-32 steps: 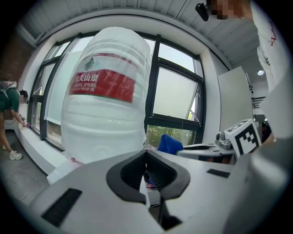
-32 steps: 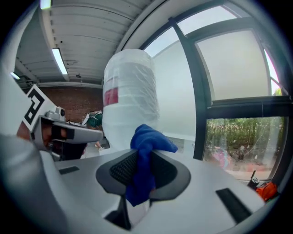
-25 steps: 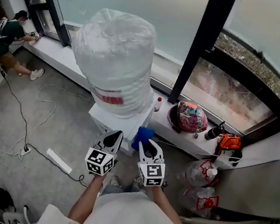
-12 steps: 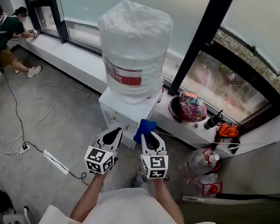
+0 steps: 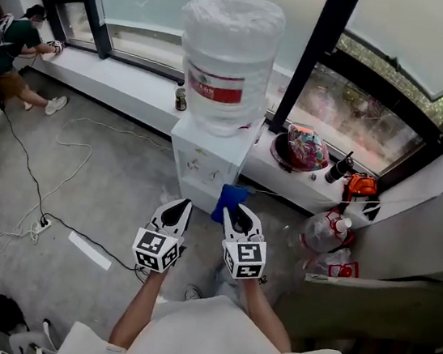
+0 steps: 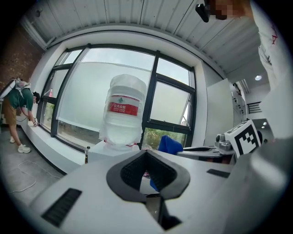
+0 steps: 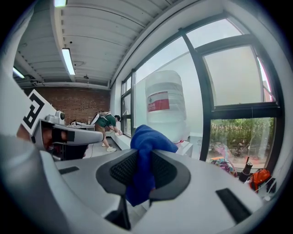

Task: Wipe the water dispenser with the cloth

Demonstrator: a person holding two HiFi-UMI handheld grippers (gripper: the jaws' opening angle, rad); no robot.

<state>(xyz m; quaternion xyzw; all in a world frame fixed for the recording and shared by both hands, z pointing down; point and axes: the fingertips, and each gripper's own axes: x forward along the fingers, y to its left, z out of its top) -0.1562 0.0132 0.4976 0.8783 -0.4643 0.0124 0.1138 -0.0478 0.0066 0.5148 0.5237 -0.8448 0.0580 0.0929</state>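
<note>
The white water dispenser (image 5: 207, 160) stands against the window sill with a large clear bottle (image 5: 229, 50) on top. My right gripper (image 5: 235, 212) is shut on a blue cloth (image 5: 231, 198), held just short of the dispenser's front. In the right gripper view the cloth (image 7: 145, 155) hangs bunched between the jaws, with the bottle (image 7: 165, 107) beyond it. My left gripper (image 5: 177, 211) hovers beside the right one, shut with nothing in it. The left gripper view shows the bottle (image 6: 122, 114) ahead and the cloth (image 6: 169, 144) to its right.
A small bottle (image 5: 181, 97), a colourful bundle (image 5: 307, 150), a black flask (image 5: 338, 168) and an orange item (image 5: 361, 186) sit on the sill. Plastic bags (image 5: 329, 238) lie at right. Cables (image 5: 40, 187) and a power strip (image 5: 90, 250) cross the floor. A person (image 5: 15, 45) bends at far left.
The view has pulled back: the dispenser and bottle now sit farther away and higher in the picture. Both grippers stay side by side, the right still holding the cloth.
</note>
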